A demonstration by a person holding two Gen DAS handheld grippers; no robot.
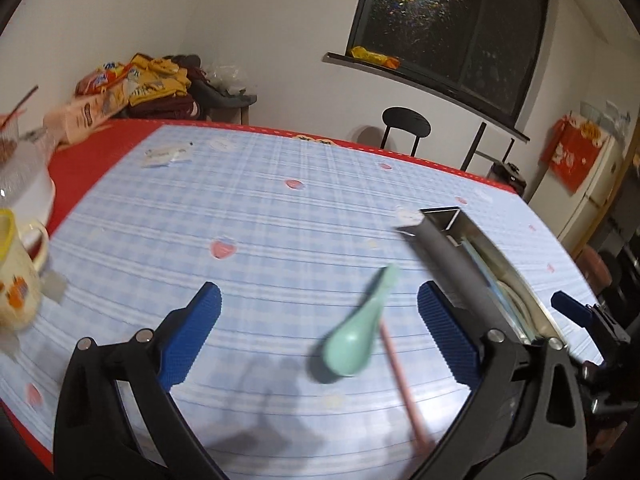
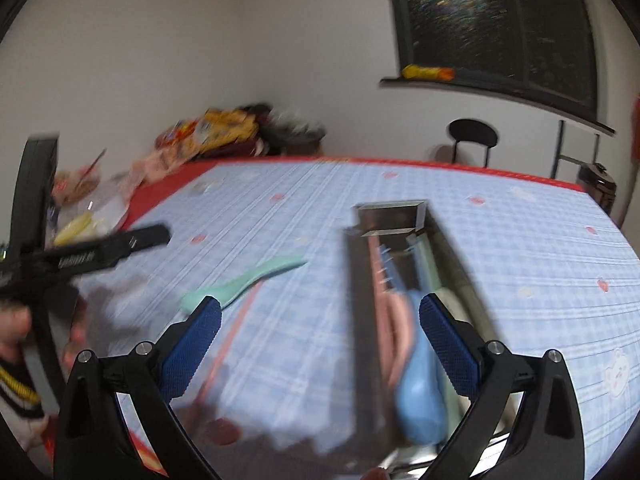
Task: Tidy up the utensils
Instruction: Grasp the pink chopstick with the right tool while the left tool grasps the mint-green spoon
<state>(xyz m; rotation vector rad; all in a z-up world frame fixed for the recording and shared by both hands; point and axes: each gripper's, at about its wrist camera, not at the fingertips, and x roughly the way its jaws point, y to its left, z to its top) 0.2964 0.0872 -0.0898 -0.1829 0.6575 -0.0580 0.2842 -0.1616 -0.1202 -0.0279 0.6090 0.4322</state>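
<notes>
A home dining room: checked tablecloth, mug, snack packets, fridge.

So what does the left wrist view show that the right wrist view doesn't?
Only the left wrist view shows the yellow-rimmed mug at its left edge and the red hanging on the far right. Only the right wrist view looks into the metal tray, showing a blue spoon and a pink utensil lying inside; it also catches a hand. Both show the mint-green spoon and pink chopstick loose on the checked tablecloth, between wide-open fingers holding nothing.
</notes>
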